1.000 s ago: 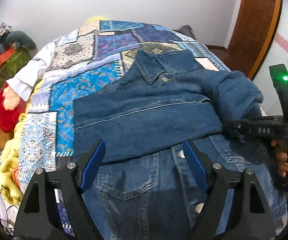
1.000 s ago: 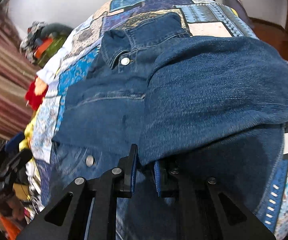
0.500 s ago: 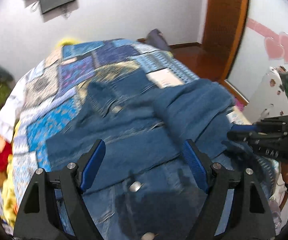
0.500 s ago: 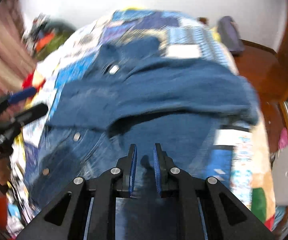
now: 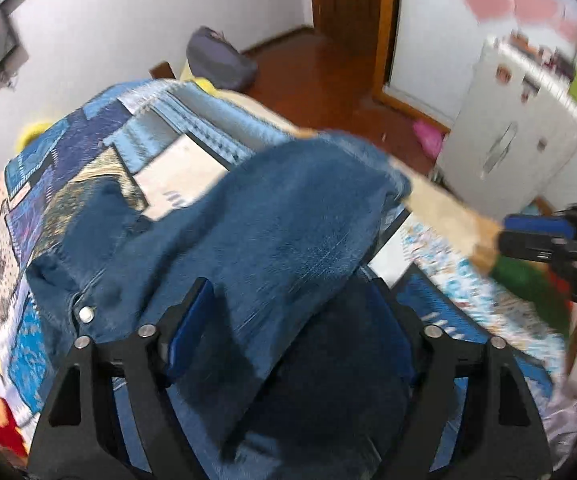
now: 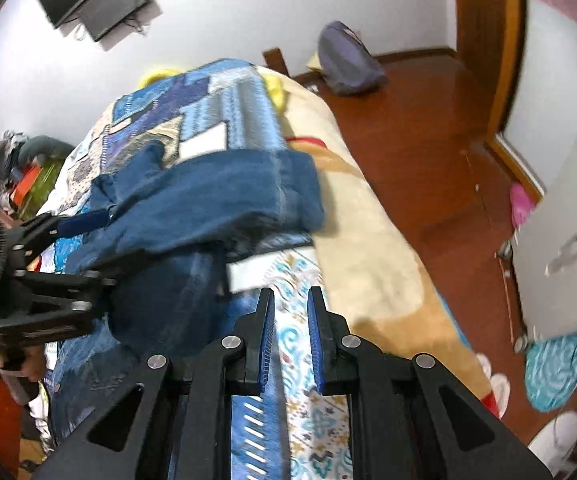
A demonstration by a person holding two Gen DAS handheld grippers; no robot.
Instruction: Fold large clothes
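Denim, one jacket (image 5: 272,232), lies on the bed's patchwork quilt (image 5: 68,152), a sleeve folded across its body. Two grippers show. The left gripper (image 5: 292,320) is spread wide with jacket cloth lying between its fingers, not pinched. The right gripper (image 6: 290,340) is narrowed to a small gap, holding nothing, over the quilt beside the jacket. A beige blanket (image 6: 368,240) covers the bed's edge. Red-brown wooden floor (image 6: 428,132), one grey bag (image 6: 346,62), white walls, one white cabinet (image 6: 560,248).
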